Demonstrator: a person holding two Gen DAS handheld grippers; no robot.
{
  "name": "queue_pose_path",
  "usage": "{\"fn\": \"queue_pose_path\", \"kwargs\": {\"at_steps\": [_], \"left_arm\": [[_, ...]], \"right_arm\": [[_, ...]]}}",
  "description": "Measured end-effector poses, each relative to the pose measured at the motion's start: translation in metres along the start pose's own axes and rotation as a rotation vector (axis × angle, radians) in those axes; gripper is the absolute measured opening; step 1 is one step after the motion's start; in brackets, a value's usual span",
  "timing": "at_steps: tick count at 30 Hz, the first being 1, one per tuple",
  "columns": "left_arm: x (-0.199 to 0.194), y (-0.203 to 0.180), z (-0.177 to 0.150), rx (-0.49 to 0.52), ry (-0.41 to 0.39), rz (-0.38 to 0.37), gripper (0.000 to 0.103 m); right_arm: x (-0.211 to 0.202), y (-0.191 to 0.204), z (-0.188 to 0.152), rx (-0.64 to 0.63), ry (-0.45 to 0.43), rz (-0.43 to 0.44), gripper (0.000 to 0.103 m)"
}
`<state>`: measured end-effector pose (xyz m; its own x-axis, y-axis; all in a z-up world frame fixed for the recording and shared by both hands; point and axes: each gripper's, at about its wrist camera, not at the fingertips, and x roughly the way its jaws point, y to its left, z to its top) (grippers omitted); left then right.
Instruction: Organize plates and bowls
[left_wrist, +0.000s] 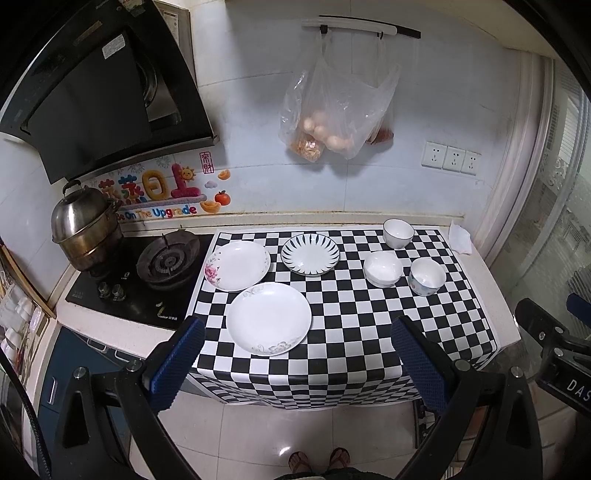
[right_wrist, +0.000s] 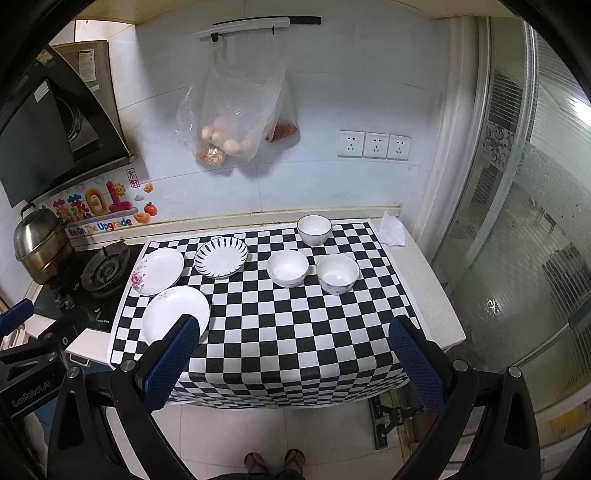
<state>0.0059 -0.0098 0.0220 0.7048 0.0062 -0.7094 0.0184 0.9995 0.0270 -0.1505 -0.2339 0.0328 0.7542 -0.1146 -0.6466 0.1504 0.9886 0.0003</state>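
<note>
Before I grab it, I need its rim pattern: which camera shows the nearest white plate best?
Left wrist: the nearest white plate lies whole and central. In the right wrist view, a gripper finger covers its near edge.

Three plates sit on the left of the surface: a pink-flower plate (left_wrist: 237, 266), a blue-striped plate (left_wrist: 310, 254) and a near grey-patterned plate (left_wrist: 269, 324). Three bowls sit on the right: a far blue-rimmed bowl (left_wrist: 398, 233), a plain white bowl (left_wrist: 382, 268) and a blue-patterned bowl (left_wrist: 427, 276). Three wall sockets (left_wrist: 451, 158); one steel pot (left_wrist: 83, 225), far left.
</note>
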Motion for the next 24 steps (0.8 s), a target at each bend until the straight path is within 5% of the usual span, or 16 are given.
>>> {"fn": "queue_pose_path", "kwargs": {"at_steps": [18,24], "left_arm": [[0.013,0.004,0.001,-0.009,-0.021,0.024,0.103],[0.055,0.036,-0.005,-0.098,0.055,0.057,0.103]], "right_arm": [[0.012,0.001,0.010,-0.002,0.010,0.020,0.103],[0.060,0.000,0.012,0.009,0.065,0.142,0.103]]}}
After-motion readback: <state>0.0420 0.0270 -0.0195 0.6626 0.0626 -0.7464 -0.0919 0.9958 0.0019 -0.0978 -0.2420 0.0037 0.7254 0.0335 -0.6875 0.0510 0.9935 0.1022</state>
